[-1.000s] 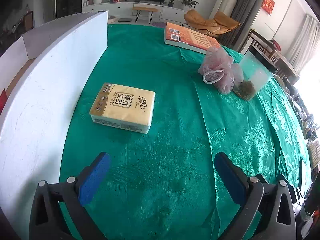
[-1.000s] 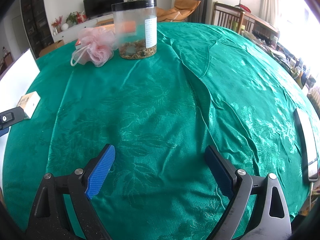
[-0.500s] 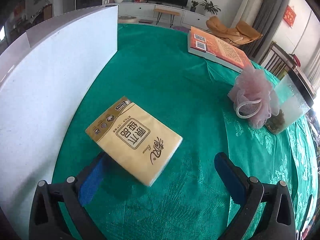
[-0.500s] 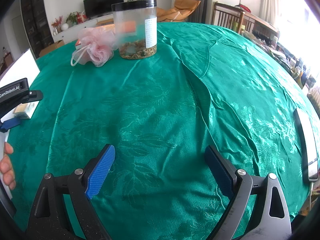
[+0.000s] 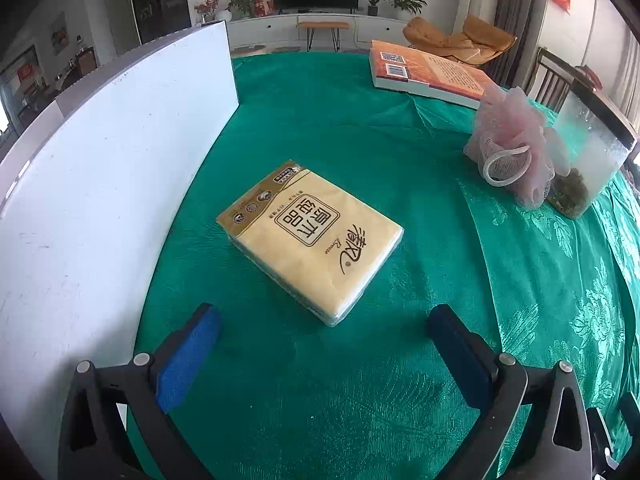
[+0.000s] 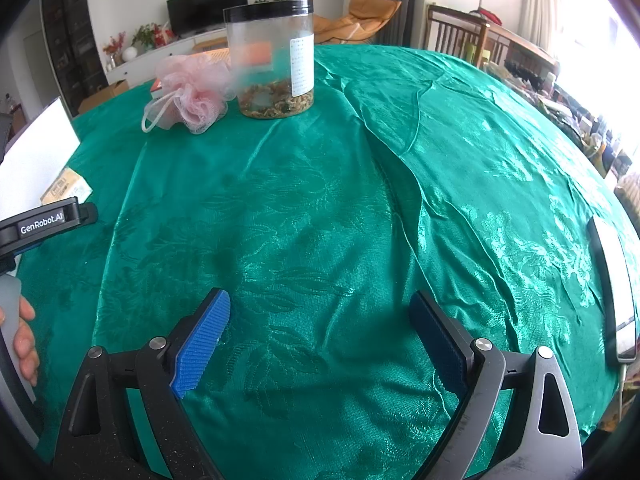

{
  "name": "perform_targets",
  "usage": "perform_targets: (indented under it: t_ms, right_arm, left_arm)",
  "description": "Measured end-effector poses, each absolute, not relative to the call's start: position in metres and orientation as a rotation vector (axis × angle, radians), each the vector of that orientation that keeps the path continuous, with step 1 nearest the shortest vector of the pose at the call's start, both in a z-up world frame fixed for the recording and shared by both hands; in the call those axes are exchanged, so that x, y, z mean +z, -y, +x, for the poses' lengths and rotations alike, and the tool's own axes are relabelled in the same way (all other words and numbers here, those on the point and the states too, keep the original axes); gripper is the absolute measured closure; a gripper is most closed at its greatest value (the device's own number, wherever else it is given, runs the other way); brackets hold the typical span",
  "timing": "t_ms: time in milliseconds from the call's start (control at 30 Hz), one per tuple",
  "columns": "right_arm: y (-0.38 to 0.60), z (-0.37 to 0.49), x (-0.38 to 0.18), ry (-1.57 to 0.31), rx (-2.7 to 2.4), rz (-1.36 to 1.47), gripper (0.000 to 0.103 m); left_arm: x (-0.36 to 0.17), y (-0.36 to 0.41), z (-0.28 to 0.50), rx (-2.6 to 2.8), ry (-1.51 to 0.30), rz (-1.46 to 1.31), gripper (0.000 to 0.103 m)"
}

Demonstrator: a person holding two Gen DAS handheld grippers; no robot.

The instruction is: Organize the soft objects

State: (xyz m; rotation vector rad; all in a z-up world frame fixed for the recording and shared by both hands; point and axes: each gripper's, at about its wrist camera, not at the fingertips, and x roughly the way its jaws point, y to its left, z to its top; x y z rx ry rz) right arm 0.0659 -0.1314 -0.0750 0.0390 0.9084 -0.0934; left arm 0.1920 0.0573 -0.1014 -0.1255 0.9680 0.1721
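A yellow tissue pack (image 5: 310, 242) lies flat on the green tablecloth, turned diagonally, just ahead of my open, empty left gripper (image 5: 324, 344). Its corner also shows in the right wrist view (image 6: 66, 190). A pink mesh bath pouf (image 5: 514, 152) with a white loop sits at the right beside a jar; it also shows in the right wrist view (image 6: 192, 96). My right gripper (image 6: 320, 330) is open and empty over bare cloth, well short of the pouf. The left gripper's body (image 6: 44, 224) shows at the right wrist view's left edge.
A white board (image 5: 104, 168) stands along the table's left side. A clear jar with a black lid (image 6: 272, 60) holds dried bits next to the pouf. An orange book (image 5: 430, 74) lies at the back. A phone (image 6: 614, 288) lies near the right edge.
My left gripper has moved forward toward the tissue pack and turned, so the pack now lies diagonally just ahead of the fingers. The right gripper has not moved.
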Motion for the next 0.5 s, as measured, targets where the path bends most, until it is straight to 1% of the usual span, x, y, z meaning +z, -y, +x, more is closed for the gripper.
perform_targets:
  t_ms: [67,100,133,167,233,267,300,333,467,500]
  right_arm:
    - [0.131,0.066,-0.075,-0.908,-0.093,0.039,0.010]
    - [0.131,0.066,-0.075,-0.909,-0.093,0.039,0.010]
    - [0.131,0.066,-0.075,-0.908,-0.093,0.039,0.010]
    - [0.131,0.066,-0.075,-0.909,-0.093,0.039,0.010]
    - [0.131,0.066,-0.075,-0.908,-0.093,0.039,0.010]
    - [0.131,0.066,-0.075,-0.908,-0.093,0.039,0.010]
    - [0.131,0.066,-0.075,-0.908,-0.093,0.039,0.010]
    - [0.131,0.066,-0.075,-0.908,-0.093,0.039,0.010]
    - [0.131,0.066,-0.075,-0.908,-0.093,0.039,0.010]
    - [0.131,0.066,-0.075,-0.908,-0.093,0.039,0.010]
  left_arm:
    - [-0.099,-0.062,0.188,0.172,-0.950,-0.138,0.006]
    - [-0.098,-0.065,0.186,0.172,-0.939,-0.148,0.011]
    - [-0.097,-0.067,0.184,0.174,-0.926,-0.153,0.018]
    - [-0.096,-0.069,0.182,0.181,-0.914,-0.149,0.024]
    - [-0.095,-0.071,0.179,0.186,-0.900,-0.129,0.045]
    - [-0.094,-0.071,0.178,0.181,-0.895,-0.125,0.051]
    - [-0.094,-0.072,0.176,0.177,-0.891,-0.123,0.061]
    - [-0.094,-0.072,0.175,0.173,-0.889,-0.124,0.066]
    - [-0.094,-0.069,0.167,0.157,-0.882,-0.101,0.065]
    - [-0.094,-0.068,0.165,0.157,-0.880,-0.092,0.061]
